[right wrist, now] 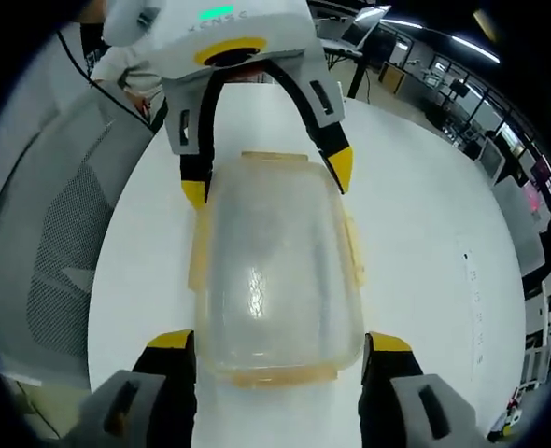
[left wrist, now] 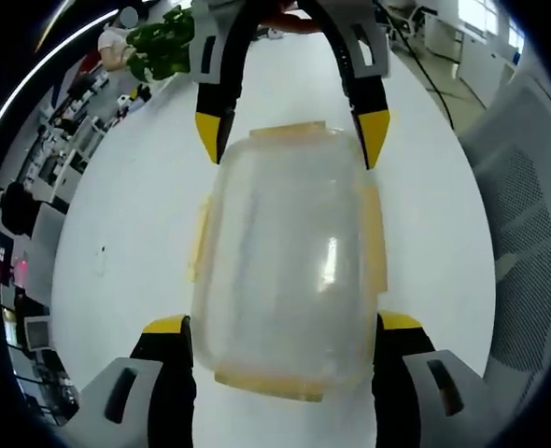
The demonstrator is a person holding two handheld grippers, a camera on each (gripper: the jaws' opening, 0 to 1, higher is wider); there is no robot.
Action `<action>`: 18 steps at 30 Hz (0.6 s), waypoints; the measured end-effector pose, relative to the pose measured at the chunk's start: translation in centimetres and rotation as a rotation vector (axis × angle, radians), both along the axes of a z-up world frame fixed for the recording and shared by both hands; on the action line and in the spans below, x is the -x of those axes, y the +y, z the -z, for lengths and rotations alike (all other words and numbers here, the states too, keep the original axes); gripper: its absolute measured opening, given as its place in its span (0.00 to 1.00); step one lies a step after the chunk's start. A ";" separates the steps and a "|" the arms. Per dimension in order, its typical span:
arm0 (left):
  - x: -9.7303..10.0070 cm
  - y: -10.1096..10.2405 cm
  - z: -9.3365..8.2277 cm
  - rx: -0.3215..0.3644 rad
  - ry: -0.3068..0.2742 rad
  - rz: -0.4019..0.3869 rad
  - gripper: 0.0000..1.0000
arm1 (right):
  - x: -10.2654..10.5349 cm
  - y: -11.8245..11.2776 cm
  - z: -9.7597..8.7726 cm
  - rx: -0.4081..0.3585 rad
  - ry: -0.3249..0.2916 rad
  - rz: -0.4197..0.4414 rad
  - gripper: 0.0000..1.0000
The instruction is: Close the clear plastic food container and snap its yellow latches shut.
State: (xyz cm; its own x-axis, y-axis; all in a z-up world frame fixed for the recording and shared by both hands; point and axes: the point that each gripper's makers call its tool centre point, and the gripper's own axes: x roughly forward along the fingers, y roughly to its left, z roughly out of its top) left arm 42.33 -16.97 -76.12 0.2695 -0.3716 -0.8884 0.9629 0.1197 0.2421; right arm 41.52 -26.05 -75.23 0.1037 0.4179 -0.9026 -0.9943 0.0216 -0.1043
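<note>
The container (left wrist: 289,271) lay on the white table (left wrist: 126,243), lid on, its yellow latches (left wrist: 376,245) lining the rim. The left gripper (left wrist: 285,331) bracketed one end with its jaws spread apart, the container's corners between them; the right gripper (right wrist: 277,347) did the same at the opposite end, jaws apart too. Bare tabletop ran on both long sides. A mesh chair (right wrist: 56,243) stood at the table's edge, desks beyond.

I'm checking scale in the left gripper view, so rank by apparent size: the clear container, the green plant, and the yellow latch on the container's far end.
1. Clear container
2. Green plant, though it sits farther away
3. Far-end yellow latch
</note>
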 end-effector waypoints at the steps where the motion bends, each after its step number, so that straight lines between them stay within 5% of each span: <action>1: 0.0 0.0 0.0 0.002 0.000 0.001 0.75 | 0.0 0.0 0.0 -0.001 0.001 0.001 0.70; 18: 0.5 0.5 0.0 0.021 -0.003 0.040 0.75 | 1.0 0.6 0.2 0.005 -0.010 0.060 0.70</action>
State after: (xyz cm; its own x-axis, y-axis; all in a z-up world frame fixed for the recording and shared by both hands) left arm 41.84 -16.51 -76.12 0.2569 -0.4010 -0.8793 0.9662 0.0861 0.2431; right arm 40.54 -25.41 -75.47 0.1378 0.4066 -0.9032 -0.9901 0.0802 -0.1149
